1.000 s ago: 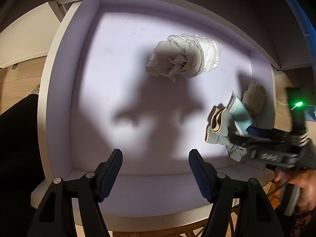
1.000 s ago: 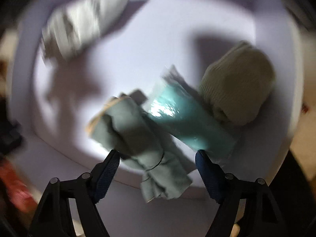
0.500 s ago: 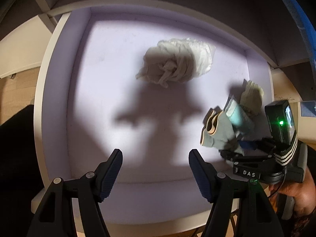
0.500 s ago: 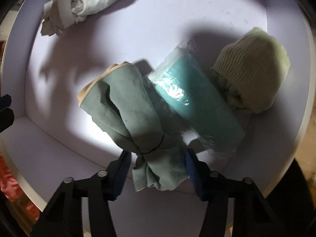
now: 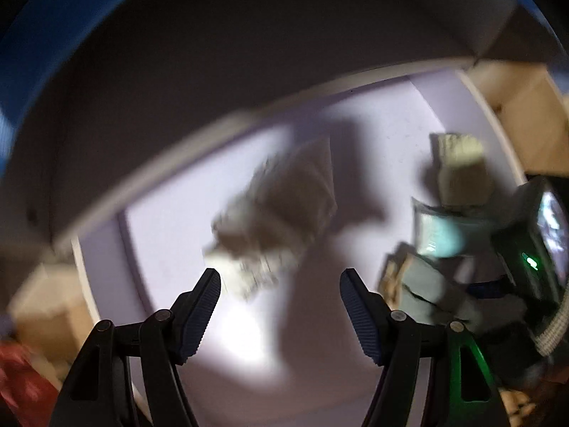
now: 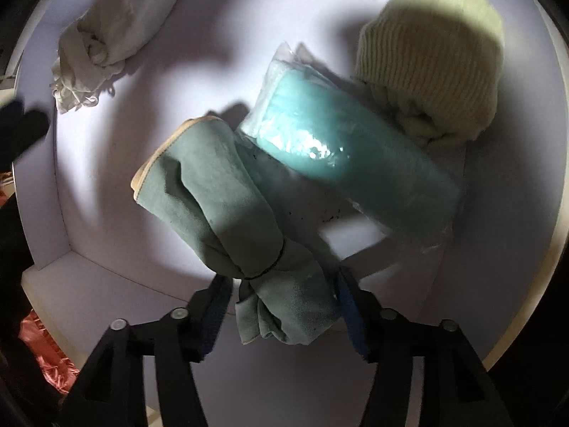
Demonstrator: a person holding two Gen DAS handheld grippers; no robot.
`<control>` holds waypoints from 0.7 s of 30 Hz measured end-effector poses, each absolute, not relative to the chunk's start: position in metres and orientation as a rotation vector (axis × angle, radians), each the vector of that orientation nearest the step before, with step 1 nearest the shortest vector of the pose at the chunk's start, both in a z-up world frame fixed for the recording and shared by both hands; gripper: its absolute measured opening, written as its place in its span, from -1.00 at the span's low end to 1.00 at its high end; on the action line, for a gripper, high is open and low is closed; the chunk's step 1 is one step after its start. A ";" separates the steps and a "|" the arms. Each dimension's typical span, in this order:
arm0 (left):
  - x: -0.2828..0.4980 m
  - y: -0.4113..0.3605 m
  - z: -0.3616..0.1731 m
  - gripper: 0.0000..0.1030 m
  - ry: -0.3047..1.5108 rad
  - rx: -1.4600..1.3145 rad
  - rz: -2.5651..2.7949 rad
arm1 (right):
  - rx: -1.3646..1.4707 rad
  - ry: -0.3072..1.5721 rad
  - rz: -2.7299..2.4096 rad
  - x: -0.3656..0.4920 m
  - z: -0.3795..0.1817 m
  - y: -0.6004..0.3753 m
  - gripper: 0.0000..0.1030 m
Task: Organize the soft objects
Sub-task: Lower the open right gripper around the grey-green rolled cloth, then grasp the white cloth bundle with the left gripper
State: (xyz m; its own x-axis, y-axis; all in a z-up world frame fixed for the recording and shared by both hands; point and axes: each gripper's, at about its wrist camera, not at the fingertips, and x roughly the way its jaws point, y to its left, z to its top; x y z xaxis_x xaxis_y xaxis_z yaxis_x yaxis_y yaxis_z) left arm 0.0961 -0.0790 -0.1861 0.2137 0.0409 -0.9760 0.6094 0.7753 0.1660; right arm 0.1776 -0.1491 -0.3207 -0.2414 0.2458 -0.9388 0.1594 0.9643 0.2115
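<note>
A white, shallow-walled bin (image 6: 106, 259) filled nearly the whole right wrist view, lit by a harsh spot of light and crossed by dark shadows.

The largest item, a teal roll sealed in clear plastic (image 6: 355, 156), lay diagonally across the centre of the frame. Just beside it, at the upper right, sat a pale yellow knitted hat (image 6: 434, 57), touching the roll's plastic edge. A grey-green cloth bundle (image 6: 227, 206), cinched with a thin dark band near its lower end, ran from the centre toward the bottom of the frame, lying against the roll. A crumpled white cloth (image 6: 106, 42) rested well apart, at the upper left.

The right gripper (image 6: 282, 306), at the bottom centre, straddled the tied tail of the grey-green bundle. Its jaws had just been widening again after a squeeze; the cloth sat between them, close against both pads, but whether they pressed it could not be told.

In the blurred left wrist view, the left gripper (image 5: 281, 306) stood unclenched and empty at the bottom centre, above the white cloth (image 5: 274, 220).

As a judgement, three items looked grouped on one side already, the bundle was being settled into place, and the white cloth seemed still to be tidied.
</note>
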 end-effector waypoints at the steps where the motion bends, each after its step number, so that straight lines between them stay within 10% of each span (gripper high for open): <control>1: 0.101 -0.087 -0.189 0.37 1.292 0.651 -0.443 | 0.303 1.826 0.086 0.176 -0.324 -0.149 0.36; 21: 0.136 -0.076 -0.252 0.31 1.447 0.686 -0.427 | 0.314 1.821 0.097 0.171 -0.317 -0.159 0.49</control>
State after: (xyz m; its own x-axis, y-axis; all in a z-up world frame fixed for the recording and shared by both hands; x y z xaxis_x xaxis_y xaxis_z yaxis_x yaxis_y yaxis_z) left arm 0.1359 -0.0763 -0.2515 0.0995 0.1357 -0.9857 0.6492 0.7419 0.1677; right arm 0.1712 -0.1589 -0.3170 -0.2392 0.2635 -0.9345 0.1625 0.9598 0.2291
